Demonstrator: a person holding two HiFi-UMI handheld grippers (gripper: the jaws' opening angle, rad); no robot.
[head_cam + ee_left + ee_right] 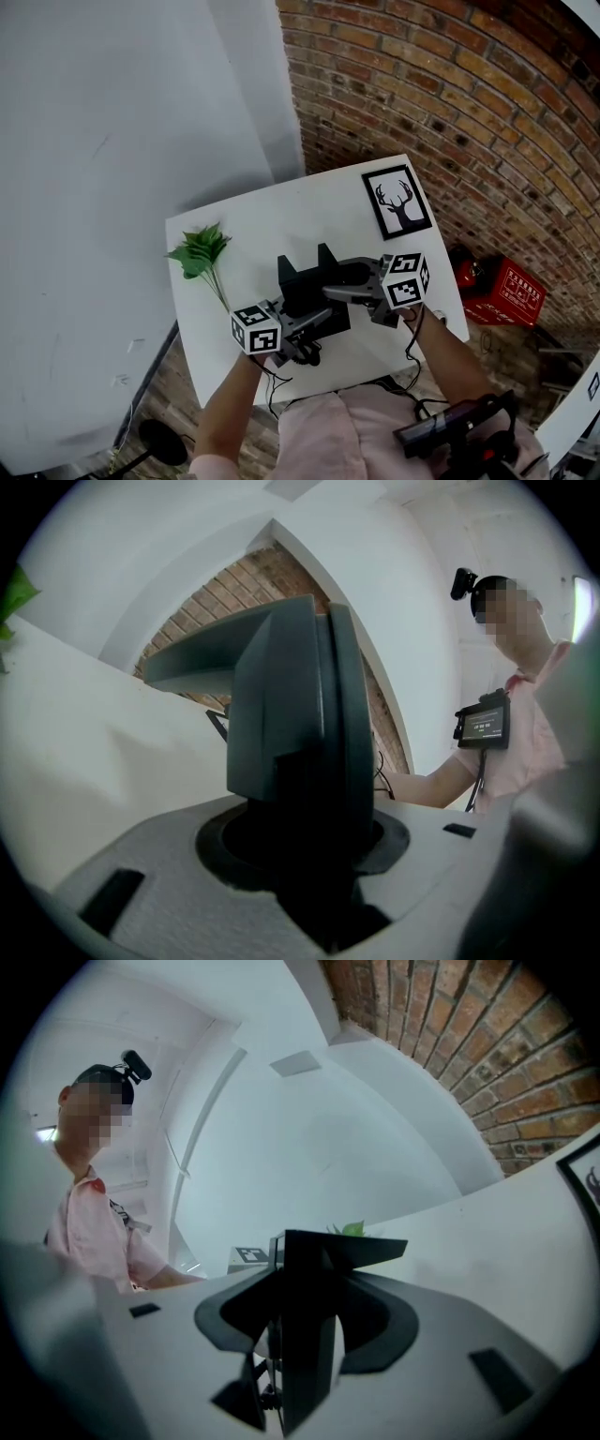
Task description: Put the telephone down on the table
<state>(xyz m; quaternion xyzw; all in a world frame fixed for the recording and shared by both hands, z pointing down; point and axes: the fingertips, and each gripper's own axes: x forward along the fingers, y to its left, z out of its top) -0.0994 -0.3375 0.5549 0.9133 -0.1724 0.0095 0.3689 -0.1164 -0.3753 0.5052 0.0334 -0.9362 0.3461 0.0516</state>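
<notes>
**A:** Where is the boxy black telephone (309, 286) at this moment?

**B:** It is over the middle of the square white table (281, 211), between my 2 grippers. From the head view I cannot tell if its bottom touches the tabletop.

**A:** And how are your tools?

**B:** My left gripper (319, 322) is clamped on the near left part of the telephone. In the left gripper view the dark body stands directly between the jaws and fills them. My right gripper (339, 289) is also closed on the telephone, from the right side. Its own view shows a black edge pinched between the jaws.

**A:** What else is on the table?

**B:** 1 green leafy sprig (199, 251) lies near the left edge, apart from the telephone. 1 black-framed picture of a deer head (397, 202) lies flat at the far right corner.

**A:** And around the table?

**B:** A red brick wall (450, 94) is behind it. A red plastic crate (506, 292) stands on the floor at the right.
</notes>
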